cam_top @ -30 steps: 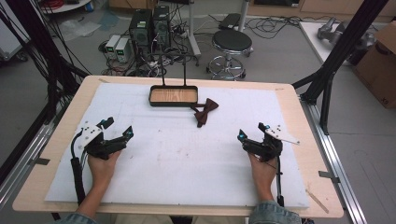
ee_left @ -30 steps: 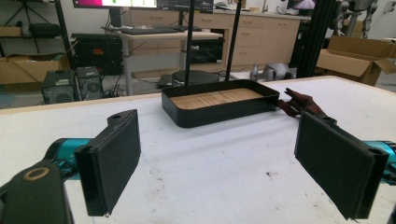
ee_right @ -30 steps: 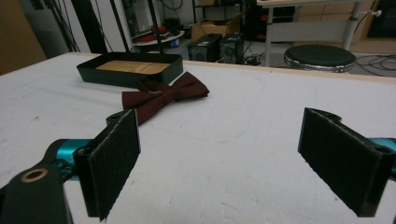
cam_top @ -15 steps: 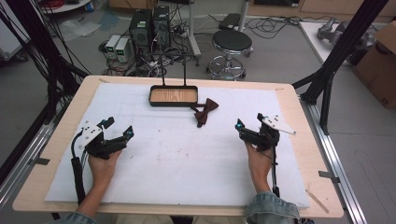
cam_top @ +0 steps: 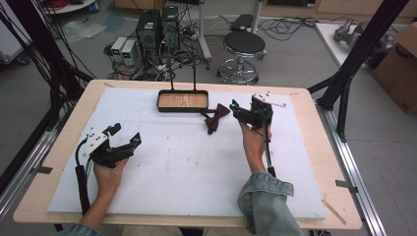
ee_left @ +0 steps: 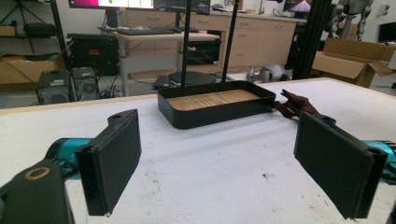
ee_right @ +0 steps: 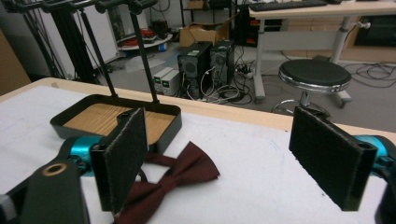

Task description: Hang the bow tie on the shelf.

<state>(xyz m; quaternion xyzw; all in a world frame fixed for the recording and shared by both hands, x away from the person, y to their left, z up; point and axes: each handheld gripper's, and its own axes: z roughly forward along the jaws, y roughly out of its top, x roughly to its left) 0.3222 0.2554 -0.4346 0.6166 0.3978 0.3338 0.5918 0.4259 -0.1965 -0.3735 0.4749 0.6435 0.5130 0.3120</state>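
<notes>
Reaching toward the far edge of the surface [cam_top: 295, 167], the right tool [cam_top: 244, 110] sits just to the right of a dark red bow tie [cam_top: 215, 117], its jaws spread wide with nothing between them. From the right gripper view, the bow tie [ee_right: 173, 179] lies low and to the left, partly behind the left jaw, with one wing showing in the gap between the jaws; neither jaw touches it as far as can be told. Just beyond the bow tie stands a shallow black tray [ee_right: 170, 122] with a wooden floor and two thin black posts rising from its far side. A round black stool [ee_right: 314, 75] and computer towers [ee_right: 205, 58] stand on the floor past the edge of the surface. The left tool [cam_top: 124, 138] rests near the person's side, well apart from the bow tie and the tray [cam_top: 162, 104], its jaws also wide open and holding nothing. In the left gripper view the tray [ee_left: 219, 114] lies straight ahead between the jaws, and the bow tie [ee_left: 295, 103] peeks out at the tray's right end, just above the right jaw.
</notes>
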